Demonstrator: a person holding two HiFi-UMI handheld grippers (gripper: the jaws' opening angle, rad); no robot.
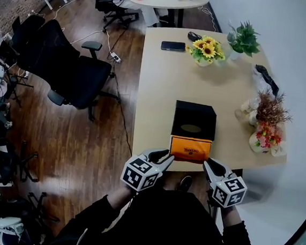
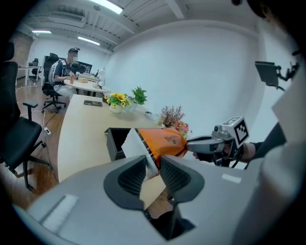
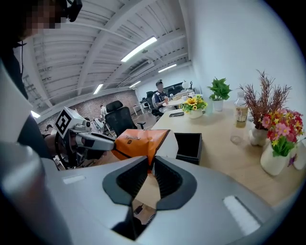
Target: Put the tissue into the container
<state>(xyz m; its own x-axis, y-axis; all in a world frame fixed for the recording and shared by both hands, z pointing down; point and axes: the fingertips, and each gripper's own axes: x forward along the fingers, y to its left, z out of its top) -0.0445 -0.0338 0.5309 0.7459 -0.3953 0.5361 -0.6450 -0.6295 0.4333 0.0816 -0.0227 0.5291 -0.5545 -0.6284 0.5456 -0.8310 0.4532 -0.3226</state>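
An orange tissue pack point(image 1: 190, 149) hangs over the table's near edge, just in front of the open black container point(image 1: 194, 120). My left gripper point(image 1: 170, 158) is shut on the pack's left end and my right gripper point(image 1: 206, 163) on its right end. In the left gripper view the jaws point(image 2: 152, 165) pinch the pack's white-and-orange end point(image 2: 162, 141), with the container point(image 2: 117, 142) behind it and the right gripper point(image 2: 189, 142) opposite. In the right gripper view the jaws point(image 3: 150, 165) clamp the pack's orange corner point(image 3: 138, 141), next to the container point(image 3: 189, 146).
On the beige table point(image 1: 156, 92) are a phone point(image 1: 173, 46), a sunflower pot point(image 1: 205, 50), a green plant point(image 1: 243, 39), a dried-flower vase point(image 1: 270, 111) and a pink-flower vase point(image 1: 267, 140) along the right side. A black office chair point(image 1: 61, 64) stands left of the table.
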